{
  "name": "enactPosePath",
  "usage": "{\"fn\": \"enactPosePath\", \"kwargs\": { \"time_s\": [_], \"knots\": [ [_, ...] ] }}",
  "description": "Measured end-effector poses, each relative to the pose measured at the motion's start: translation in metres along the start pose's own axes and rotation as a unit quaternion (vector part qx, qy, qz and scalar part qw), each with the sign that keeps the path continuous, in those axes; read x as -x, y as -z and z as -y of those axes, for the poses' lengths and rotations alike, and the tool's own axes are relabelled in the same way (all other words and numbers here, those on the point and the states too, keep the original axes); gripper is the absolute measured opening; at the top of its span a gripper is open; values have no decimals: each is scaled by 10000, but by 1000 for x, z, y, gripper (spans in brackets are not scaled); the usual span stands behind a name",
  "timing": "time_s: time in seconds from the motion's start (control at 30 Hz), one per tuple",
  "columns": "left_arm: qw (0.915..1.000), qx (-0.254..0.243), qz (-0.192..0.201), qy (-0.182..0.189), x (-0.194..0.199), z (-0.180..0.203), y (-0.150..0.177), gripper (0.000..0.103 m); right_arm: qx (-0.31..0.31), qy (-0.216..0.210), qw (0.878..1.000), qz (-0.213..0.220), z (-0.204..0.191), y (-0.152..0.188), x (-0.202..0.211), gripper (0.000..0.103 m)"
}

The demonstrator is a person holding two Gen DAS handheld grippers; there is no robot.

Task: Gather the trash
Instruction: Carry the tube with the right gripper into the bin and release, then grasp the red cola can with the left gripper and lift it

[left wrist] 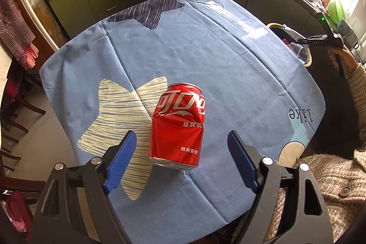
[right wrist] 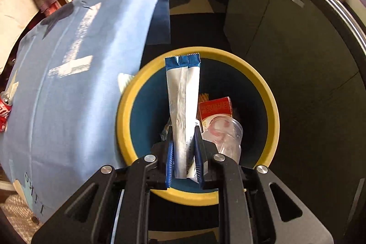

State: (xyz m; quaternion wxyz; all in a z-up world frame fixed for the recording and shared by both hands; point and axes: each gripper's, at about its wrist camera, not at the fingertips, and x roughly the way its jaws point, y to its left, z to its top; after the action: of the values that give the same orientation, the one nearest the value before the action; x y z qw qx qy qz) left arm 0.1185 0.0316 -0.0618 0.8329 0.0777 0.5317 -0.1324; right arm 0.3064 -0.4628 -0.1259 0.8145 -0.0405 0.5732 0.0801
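Right tool [right wrist: 184, 152]: jaws nearly closed, clamped on the lower end of a long white-and-blue wrapper [right wrist: 183, 102]. The wrapper stands out past the fingers toward 12 o'clock, directly over the mouth of the yellow-rimmed bin [right wrist: 272, 106]. It is carried there, in my judgement, so that a release drops it straight inside. The bin already holds a red-and-white carton [right wrist: 215, 109] and a clear plastic cup [right wrist: 226, 136], both at 3 o'clock of the wrapper. The bin sits just beside the desk [right wrist: 68, 84], tucked against the hanging edge of its blue cloth.

Left tool [left wrist: 180, 152]: jaws wide apart, holding nothing. A dented red can [left wrist: 178, 122] stands upright on the desk between the two pads, touching neither. This placing suggests it is lined up as the next item to collect.

Outstanding: wrapper not yet released; can not yet gripped.
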Motion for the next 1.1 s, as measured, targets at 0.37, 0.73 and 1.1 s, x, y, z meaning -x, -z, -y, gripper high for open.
{"fn": "enactPosePath", "kwargs": {
  "time_s": [0.37,0.73,1.1],
  "knots": [
    [9998,-125,-125,54,-7,-1,-2,86,-507,-163,9977,419,-7,5,27,47],
    [9954,-308,-840,353,-60,0,-17,89,-539,-686,9949,505,-35,48,43,48],
    [9866,-11,-1479,692,-100,-24,-23,90,-364,-954,9930,600,-56,55,48,52]
  ]
}}
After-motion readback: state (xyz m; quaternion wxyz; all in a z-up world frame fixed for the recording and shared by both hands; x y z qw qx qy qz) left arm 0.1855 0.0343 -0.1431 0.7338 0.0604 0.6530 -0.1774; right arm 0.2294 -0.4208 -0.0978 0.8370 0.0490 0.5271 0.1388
